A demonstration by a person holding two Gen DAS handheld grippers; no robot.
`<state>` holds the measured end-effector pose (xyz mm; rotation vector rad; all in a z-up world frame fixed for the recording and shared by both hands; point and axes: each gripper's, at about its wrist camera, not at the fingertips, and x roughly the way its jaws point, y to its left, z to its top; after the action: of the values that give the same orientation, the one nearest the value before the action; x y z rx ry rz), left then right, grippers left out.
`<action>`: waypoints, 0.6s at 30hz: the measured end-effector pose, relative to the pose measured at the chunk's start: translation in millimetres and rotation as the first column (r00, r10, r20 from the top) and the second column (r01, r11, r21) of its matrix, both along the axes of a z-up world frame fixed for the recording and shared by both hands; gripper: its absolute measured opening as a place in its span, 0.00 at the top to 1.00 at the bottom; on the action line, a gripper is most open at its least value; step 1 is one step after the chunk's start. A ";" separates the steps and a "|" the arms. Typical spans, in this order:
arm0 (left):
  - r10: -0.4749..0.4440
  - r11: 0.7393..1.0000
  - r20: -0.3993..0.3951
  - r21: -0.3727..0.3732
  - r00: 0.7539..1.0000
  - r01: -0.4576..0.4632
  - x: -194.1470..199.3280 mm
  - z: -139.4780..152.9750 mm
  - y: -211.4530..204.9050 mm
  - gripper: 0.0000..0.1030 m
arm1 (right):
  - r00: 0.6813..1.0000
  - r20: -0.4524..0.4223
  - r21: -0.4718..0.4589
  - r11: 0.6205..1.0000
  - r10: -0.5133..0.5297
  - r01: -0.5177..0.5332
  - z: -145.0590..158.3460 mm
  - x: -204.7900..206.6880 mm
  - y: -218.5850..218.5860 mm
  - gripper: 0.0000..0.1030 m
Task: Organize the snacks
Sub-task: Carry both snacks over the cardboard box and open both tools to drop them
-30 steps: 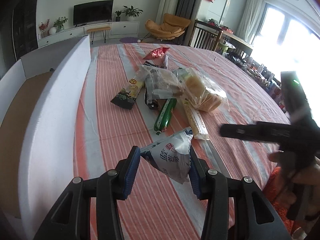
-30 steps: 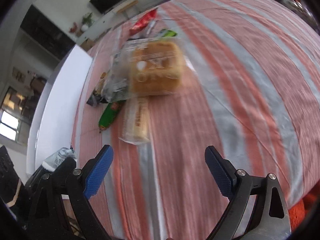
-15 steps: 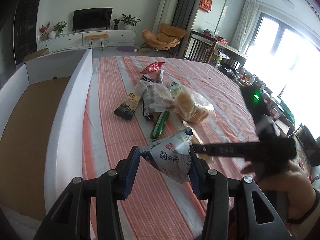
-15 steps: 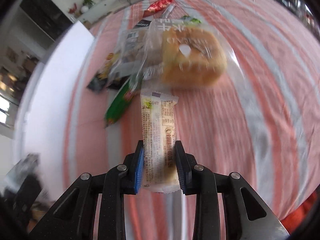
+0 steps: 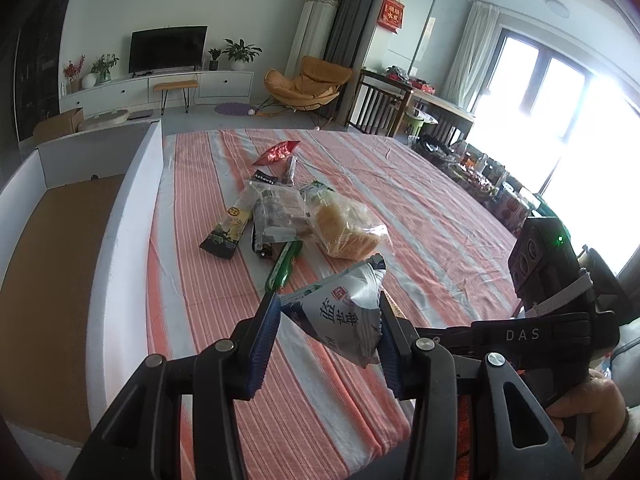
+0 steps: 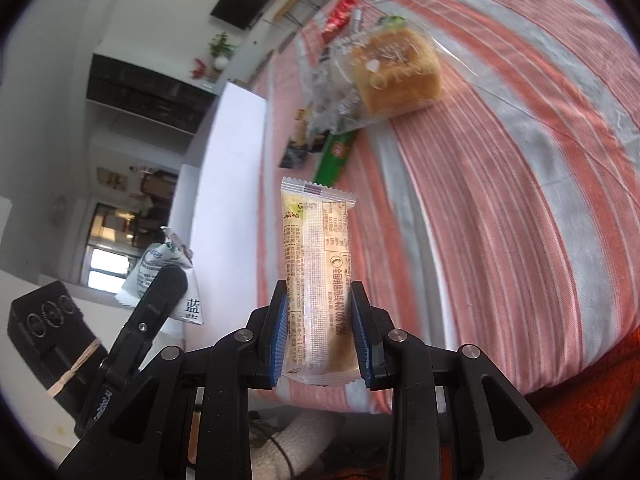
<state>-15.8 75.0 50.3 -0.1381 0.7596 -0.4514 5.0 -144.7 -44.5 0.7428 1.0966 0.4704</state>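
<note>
The table [image 5: 420,216], covered in an orange-and-grey striped cloth, carries the remaining snacks. Along its left edge stands a large white-walled cardboard box [image 5: 124,216] with a brown floor.

At mid-table lies a cluster of snacks. The largest is a golden bread loaf in a clear plastic bag [image 5: 344,228]. Touching its left side is a clear wrapped pastry pack [image 5: 276,208]. A dark green-and-yellow flat sachet [image 5: 228,232] lies just beside that pack, nearer the box. A slim green tube-shaped packet [image 5: 285,266] projects from under the cluster toward the near edge. A red foil packet [image 5: 280,151] lies at the far end of the cluster.

The left gripper [image 5: 328,334] is raised above the table near its front edge. Its fingers [image 5: 264,340] are clamped on a silver-and-blue pillow-shaped foil pouch [image 5: 344,314].

The right gripper [image 6: 320,336] is raised over the near edge of the table, just beside the left gripper. Its fingers [image 6: 362,336] are clamped on the lower part of a long pale-yellow wrapped snack bar [image 6: 316,276], which stands upright between them.
</note>
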 end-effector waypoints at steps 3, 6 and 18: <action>0.011 1.000 0.010 -0.008 1.000 -0.011 -2.4 10.5 11.7 0.56 | 0.999 0.049 0.017 1.000 0.009 -0.010 11.0 -0.5 6.4 0.71; 0.053 0.998 0.035 -0.029 0.998 -0.052 -5.7 26.0 36.0 0.56 | 0.992 0.123 0.009 0.999 0.031 -0.032 25.1 1.9 16.9 0.71; 0.383 0.924 0.085 -0.030 0.920 -0.382 -12.0 43.1 184.7 0.56 | 0.899 0.283 -0.097 0.943 0.334 -0.319 97.9 40.7 175.4 0.71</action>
<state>-27.7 259.6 93.4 -0.2717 0.6222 -0.0878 45.7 30.7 53.5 0.4256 0.9462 0.8128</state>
